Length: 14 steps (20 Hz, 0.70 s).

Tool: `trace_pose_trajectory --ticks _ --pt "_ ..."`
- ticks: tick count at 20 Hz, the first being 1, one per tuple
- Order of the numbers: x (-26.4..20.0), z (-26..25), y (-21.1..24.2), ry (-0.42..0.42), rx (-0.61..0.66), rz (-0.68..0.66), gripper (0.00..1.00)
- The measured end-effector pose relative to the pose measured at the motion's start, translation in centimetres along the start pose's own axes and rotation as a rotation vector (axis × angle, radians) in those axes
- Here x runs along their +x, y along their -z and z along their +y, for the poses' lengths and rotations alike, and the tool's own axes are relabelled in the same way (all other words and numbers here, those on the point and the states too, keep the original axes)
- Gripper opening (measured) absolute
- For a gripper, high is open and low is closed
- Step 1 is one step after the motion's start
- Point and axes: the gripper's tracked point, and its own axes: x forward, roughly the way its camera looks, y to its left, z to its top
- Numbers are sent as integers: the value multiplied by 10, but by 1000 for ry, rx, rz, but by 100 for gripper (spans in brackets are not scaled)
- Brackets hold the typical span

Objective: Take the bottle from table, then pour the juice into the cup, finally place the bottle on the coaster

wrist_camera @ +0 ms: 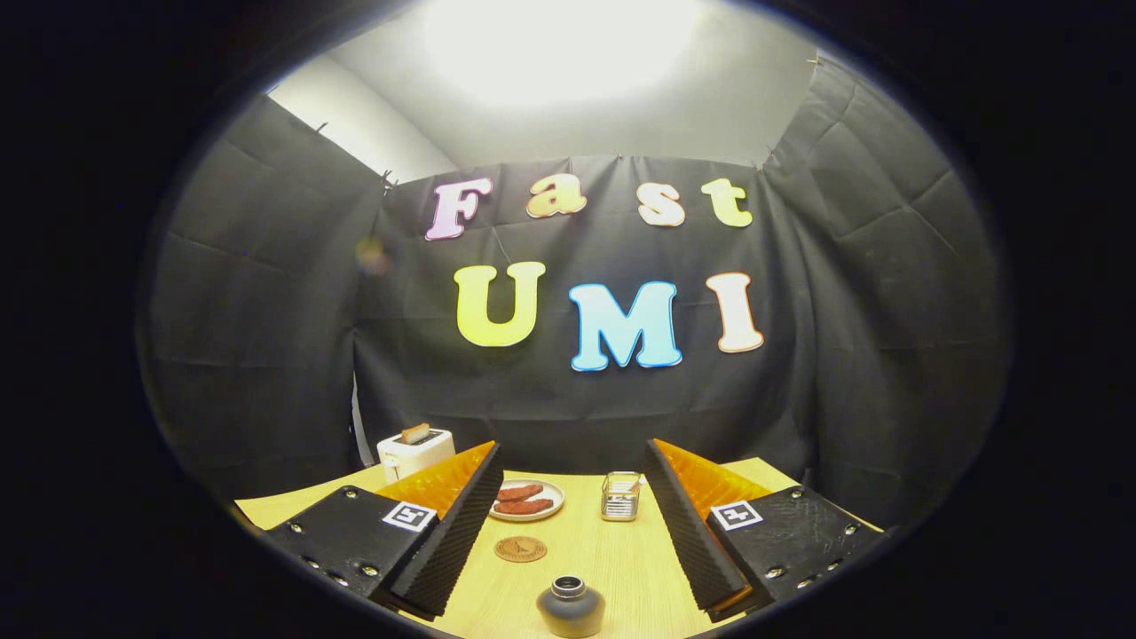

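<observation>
A small dark grey bottle (571,606) with an open round mouth stands on the wooden table (621,559), low between my two fingers and nearest to me. My gripper (572,484) is open wide, its ribbed black pads (457,532) apart and touching nothing. Just beyond the bottle, slightly left, lies a round brown coaster (521,549). Farther back, close to the right finger, stands a clear glass cup (620,496) with something small in it.
A white plate with two reddish sausages (525,500) sits behind the coaster by the left finger. A white toaster (414,452) with a slice of bread in it stands at the table's far left corner. Black cloth walls close the booth behind the table.
</observation>
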Motion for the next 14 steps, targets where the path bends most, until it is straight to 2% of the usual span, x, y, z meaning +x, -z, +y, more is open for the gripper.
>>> trace_pose_trajectory --ticks 14 --pt "14 1 95 -105 -23 170 97"
